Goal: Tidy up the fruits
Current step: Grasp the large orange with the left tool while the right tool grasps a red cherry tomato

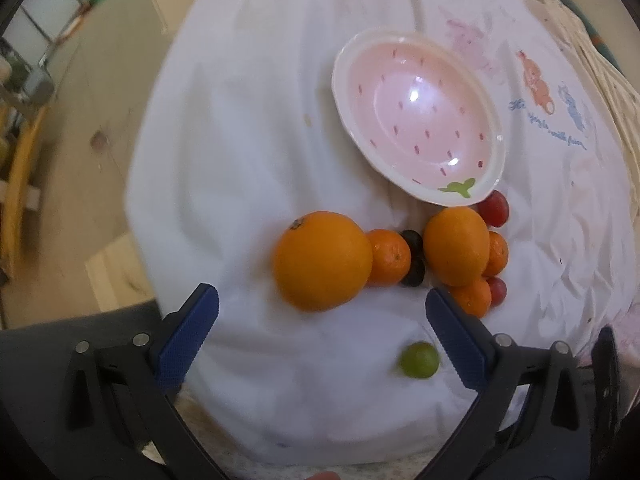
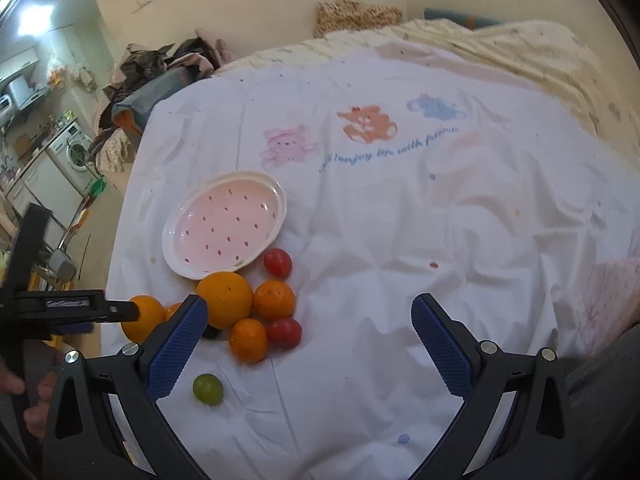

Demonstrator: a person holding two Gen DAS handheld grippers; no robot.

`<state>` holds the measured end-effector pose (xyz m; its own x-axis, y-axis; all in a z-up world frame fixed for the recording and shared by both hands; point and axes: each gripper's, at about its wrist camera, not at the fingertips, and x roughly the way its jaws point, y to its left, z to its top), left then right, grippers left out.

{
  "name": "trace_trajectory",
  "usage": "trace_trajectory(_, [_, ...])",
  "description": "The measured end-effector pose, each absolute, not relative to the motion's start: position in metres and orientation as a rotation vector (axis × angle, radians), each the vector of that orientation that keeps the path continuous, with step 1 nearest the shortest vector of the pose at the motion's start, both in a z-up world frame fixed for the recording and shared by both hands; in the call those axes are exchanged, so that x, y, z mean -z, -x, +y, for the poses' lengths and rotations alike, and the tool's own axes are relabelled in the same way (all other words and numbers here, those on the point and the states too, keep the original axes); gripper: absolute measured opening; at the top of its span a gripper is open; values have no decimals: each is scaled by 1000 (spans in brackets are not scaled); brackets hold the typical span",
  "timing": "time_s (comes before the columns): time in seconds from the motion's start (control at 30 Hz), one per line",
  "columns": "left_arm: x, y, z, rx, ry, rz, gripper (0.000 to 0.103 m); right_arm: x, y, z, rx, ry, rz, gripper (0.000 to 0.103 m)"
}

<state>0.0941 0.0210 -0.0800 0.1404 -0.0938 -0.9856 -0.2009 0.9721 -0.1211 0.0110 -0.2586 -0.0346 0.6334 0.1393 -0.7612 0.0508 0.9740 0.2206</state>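
Note:
My left gripper (image 1: 320, 295) hangs open over a large orange (image 1: 322, 260), whose near side sits just beyond the blue pads without touching them. Beside it lie a second orange (image 1: 456, 244), three mandarins (image 1: 388, 256), dark grapes (image 1: 412, 240), red grapes (image 1: 494, 208) and a lone green grape (image 1: 419, 360). A pink strawberry-pattern bowl (image 1: 344, 76) stands empty behind the pile. My right gripper (image 2: 310, 306) is open over bare sheet, right of the fruit pile (image 2: 226, 298) and the bowl (image 2: 172, 256). A left gripper finger (image 2: 100, 308) crosses the large orange (image 2: 146, 320).
Everything lies on a bed's wrinkled white sheet (image 2: 400, 220) printed with bears. The bed's edge drops to a tan floor (image 1: 100, 100) on the left. A clothes pile (image 2: 160, 72) and a washing machine (image 2: 74, 152) stand beyond. A hand (image 2: 36, 400) holds the left gripper.

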Motion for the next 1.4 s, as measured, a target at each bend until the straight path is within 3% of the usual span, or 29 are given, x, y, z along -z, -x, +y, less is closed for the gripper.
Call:
trace_trajectory(0.03, [83, -95, 21, -92, 257, 1429, 91, 36, -12, -260, -49, -238, 894, 103])
trace_trajectory(0.27, [107, -104, 32, -122, 371, 1479, 86, 44, -17, -267, -45, -276, 931, 103])
trace_trajectory(0.3, [109, -104, 35, -127, 395, 1482, 83, 44, -18, -267, -44, -279, 937, 103])
trace_trajectory(0.33, [111, -103, 39, -138, 411, 1479, 74, 45, -18, -268, -44, -281, 942, 103])
trace_trajectory(0.4, [114, -101, 39, -134, 427, 1472, 70, 47, -20, -268, -43, -284, 952, 103])
trace_trajectory(0.47, [116, -99, 39, -99, 470, 1483, 58, 49, -20, -267, -44, -283, 959, 103])
trace_trajectory(0.7, [95, -94, 33, -55, 392, 1441, 53, 53, -23, -266, -46, -279, 978, 103])
trace_trajectory(0.97, [24, -79, 13, 33, 139, 1203, 53, 79, -28, -284, -75, -417, 1114, 103])
trace_trajectory(1.03, [17, -74, 16, 29, 111, 1157, 53, 84, -34, -293, -73, -476, 1157, 98])
trace_trajectory(1.23, [26, -73, 25, 27, 191, 1167, 53, 96, -71, -301, -131, -583, 1269, 70])
trace_trajectory(1.4, [25, -72, 20, 40, 186, 1148, 53, 109, -113, -274, -209, -481, 1352, 66])
